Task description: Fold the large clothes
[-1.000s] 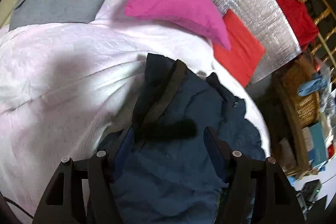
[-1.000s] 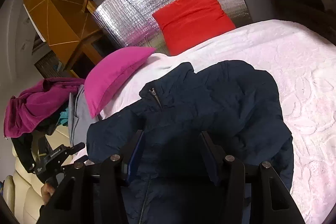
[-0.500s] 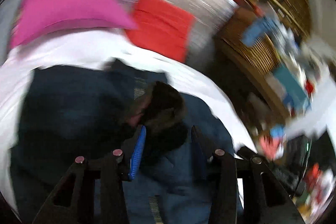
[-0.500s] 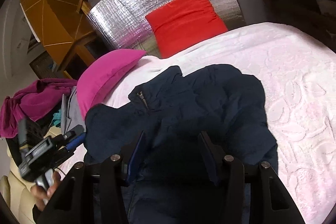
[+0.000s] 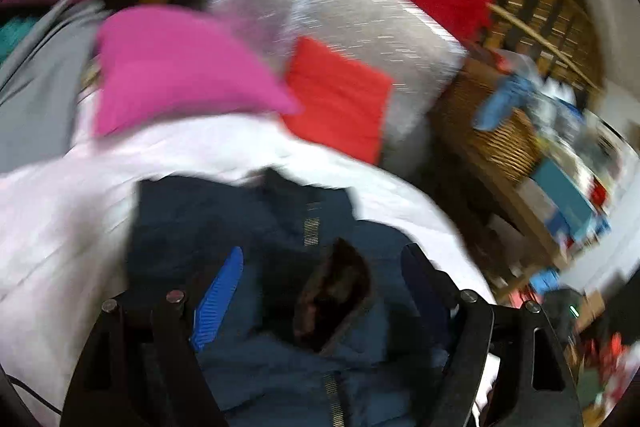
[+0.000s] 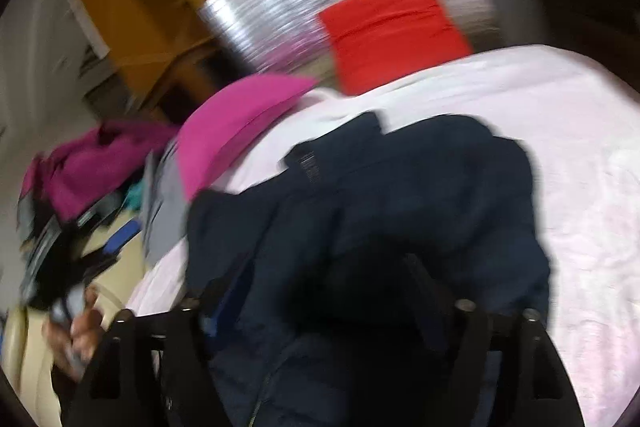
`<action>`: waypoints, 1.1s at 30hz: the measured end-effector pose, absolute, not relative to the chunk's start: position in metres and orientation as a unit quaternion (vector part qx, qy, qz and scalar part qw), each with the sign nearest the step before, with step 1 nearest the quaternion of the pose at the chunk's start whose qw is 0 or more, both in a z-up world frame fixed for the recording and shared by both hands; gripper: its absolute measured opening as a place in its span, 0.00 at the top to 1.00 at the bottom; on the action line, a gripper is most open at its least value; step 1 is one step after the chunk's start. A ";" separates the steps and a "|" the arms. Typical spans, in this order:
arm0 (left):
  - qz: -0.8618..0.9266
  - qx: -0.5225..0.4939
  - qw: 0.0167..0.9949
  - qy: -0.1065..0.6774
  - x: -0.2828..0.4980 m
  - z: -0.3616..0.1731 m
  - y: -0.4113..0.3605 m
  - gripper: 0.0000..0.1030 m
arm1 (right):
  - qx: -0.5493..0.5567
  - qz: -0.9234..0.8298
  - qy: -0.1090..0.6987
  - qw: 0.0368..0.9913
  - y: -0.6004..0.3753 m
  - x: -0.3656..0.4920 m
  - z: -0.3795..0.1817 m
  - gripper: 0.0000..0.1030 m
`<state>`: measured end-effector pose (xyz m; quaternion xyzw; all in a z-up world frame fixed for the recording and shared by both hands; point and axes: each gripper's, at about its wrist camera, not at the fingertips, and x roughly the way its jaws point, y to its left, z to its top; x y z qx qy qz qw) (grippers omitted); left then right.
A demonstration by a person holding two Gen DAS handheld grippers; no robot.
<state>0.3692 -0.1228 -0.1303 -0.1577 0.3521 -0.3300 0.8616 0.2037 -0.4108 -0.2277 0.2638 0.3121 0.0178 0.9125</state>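
A navy padded jacket lies crumpled on the pale pink bedspread, its zip and collar towards the pillows. My left gripper hovers over it with its jaws opening wide. A dark brown-lined cuff lies between the pads, and neither pad touches it. In the right wrist view the jacket fills the middle. My right gripper is low over its near part, jaws opening, with cloth beneath them but nothing pinched. Both views are blurred.
A pink pillow and a red cushion lean on a silver foil panel at the bed's head. A grey garment lies at the left and a wicker basket stands beside the bed. A hand shows at the left edge of the right wrist view.
Both grippers' jaws have widened. The left view has lifted and swung towards the bed's head, and the dark cuff it pinched half a second ago now lies loose. The right gripper has barely shifted.
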 end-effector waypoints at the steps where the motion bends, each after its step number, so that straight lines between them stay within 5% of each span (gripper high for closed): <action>1: -0.309 -0.161 0.864 0.363 0.375 -0.137 -0.115 0.21 | 0.248 0.028 0.317 0.915 -0.400 0.206 -0.226 0.16; 5: -0.219 -0.130 0.869 0.423 0.393 -0.169 -0.098 0.21 | 0.139 0.049 0.350 0.925 -0.334 0.229 -0.233 0.10; 11: -0.154 -0.052 0.871 0.464 0.402 -0.204 -0.094 0.21 | 0.038 -0.032 0.392 0.919 -0.286 0.275 -0.260 0.15; 21: -0.150 0.075 0.907 0.387 0.378 -0.190 -0.127 0.21 | 0.319 -0.106 0.303 0.892 -0.422 0.239 -0.251 0.15; 33: -0.143 0.102 0.933 0.313 0.362 -0.163 -0.138 0.21 | 0.509 -0.045 0.284 0.811 -0.470 0.238 -0.293 0.15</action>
